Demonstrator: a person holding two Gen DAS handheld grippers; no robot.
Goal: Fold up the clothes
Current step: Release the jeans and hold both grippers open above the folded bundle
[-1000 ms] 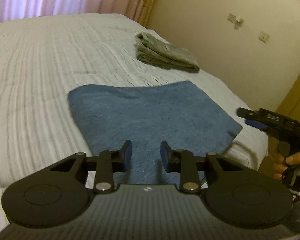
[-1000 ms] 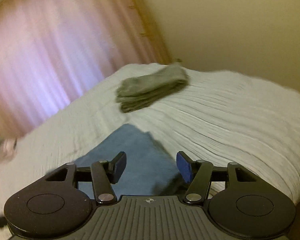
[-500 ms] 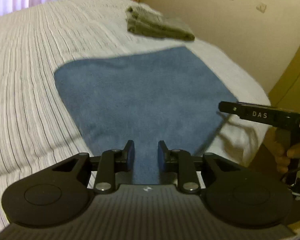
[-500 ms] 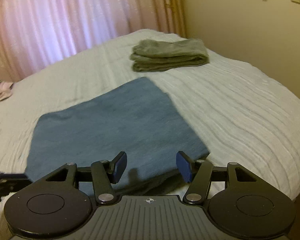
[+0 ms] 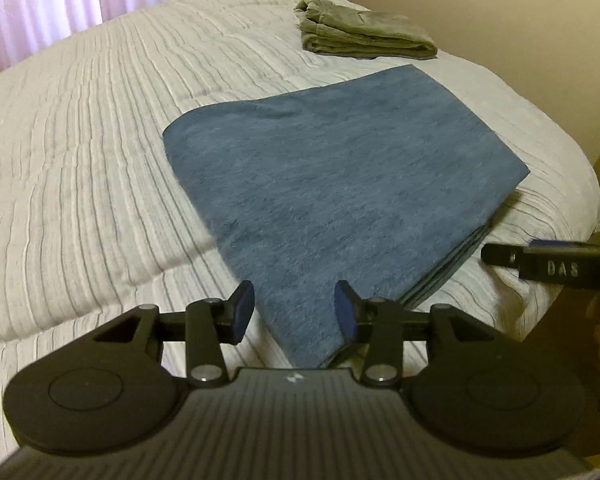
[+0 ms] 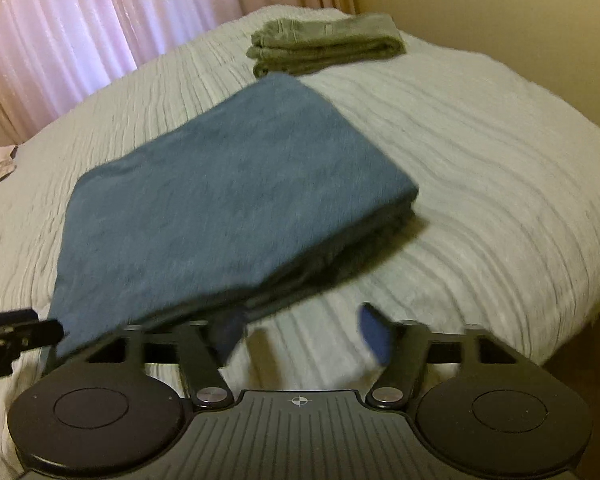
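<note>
A blue towel [image 5: 340,184] lies folded flat on the white striped bed [image 5: 80,160]; it also shows in the right wrist view [image 6: 220,192]. My left gripper [image 5: 296,312] is open, its fingers either side of the towel's near corner, holding nothing. My right gripper [image 6: 300,332] is open and empty just off the towel's near edge, over the bedcover. Its tip shows at the right of the left wrist view [image 5: 540,264]. The left gripper's tip shows at the left edge of the right wrist view [image 6: 16,332].
A folded grey-green towel [image 5: 364,34] lies at the bed's far corner, also in the right wrist view [image 6: 324,42]. Pink curtains [image 6: 100,20] hang behind the bed. A beige wall [image 5: 500,20] stands close on the right. The bed's edge [image 5: 580,208] drops off by the right gripper.
Both grippers have moved in lower toward the towel's near edge. The left gripper's jaws have opened wider. The right view swung from the wall down to the towel.
</note>
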